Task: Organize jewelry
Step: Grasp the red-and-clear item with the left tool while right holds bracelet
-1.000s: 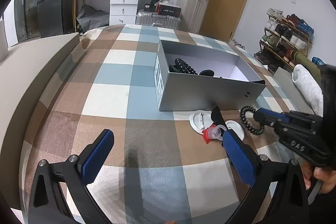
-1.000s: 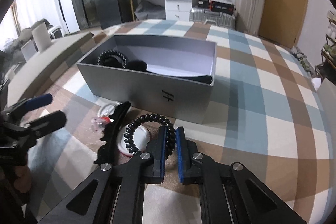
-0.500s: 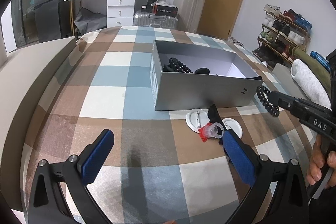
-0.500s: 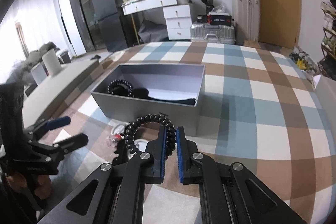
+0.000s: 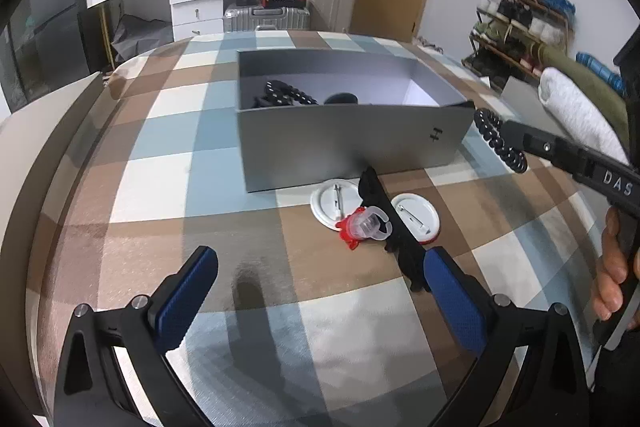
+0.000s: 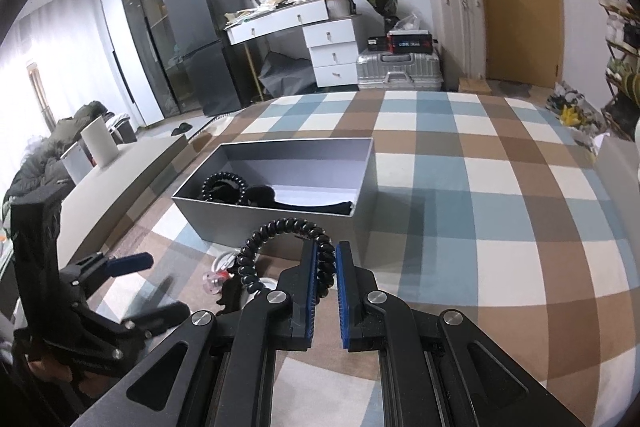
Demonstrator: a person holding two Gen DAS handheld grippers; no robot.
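The right tongs pinch a coil tie by one edge short of the box; it may slip out. The left tongs hang wide, empty.

Both tools are black angular frames with silver screws and blue ribbed pads. The right tool carries white "DAS" lettering. The left tool has the same build.

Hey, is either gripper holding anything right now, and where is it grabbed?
The right gripper pinches the black spiral hair tie by one side of its loop. The left gripper is open and empty.
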